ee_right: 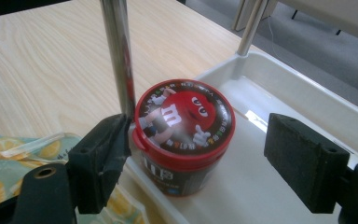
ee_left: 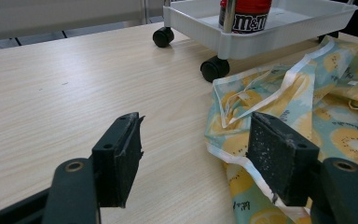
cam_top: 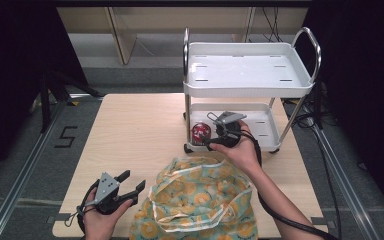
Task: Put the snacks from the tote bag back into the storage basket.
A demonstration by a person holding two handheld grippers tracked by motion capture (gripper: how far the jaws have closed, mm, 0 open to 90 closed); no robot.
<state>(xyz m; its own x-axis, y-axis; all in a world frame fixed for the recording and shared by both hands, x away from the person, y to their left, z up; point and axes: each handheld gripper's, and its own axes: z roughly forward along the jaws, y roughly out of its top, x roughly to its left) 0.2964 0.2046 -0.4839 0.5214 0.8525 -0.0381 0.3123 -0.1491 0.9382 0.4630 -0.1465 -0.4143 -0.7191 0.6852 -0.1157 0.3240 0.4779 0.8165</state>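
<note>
**Candy tub sits on cart's lower tray, jaws spread around it**

The right gripper (cam_top: 215, 142) hovers at the white cart's (cam_top: 250, 85) lower shelf, its jaws spread wide to either side of a red-lidded M&M's tub (ee_right: 182, 135). The tub stands upright in the tray's near corner, just beside a chrome post (ee_right: 119, 56); the left-hand jaw sits close against the tub, the other well apart. The left gripper (cam_top: 130, 186) rests low over the wooden table (cam_top: 130, 130), jaws wide apart and holding nothing, just beside a lemon-print cloth bag (cam_top: 200, 197).
</note>
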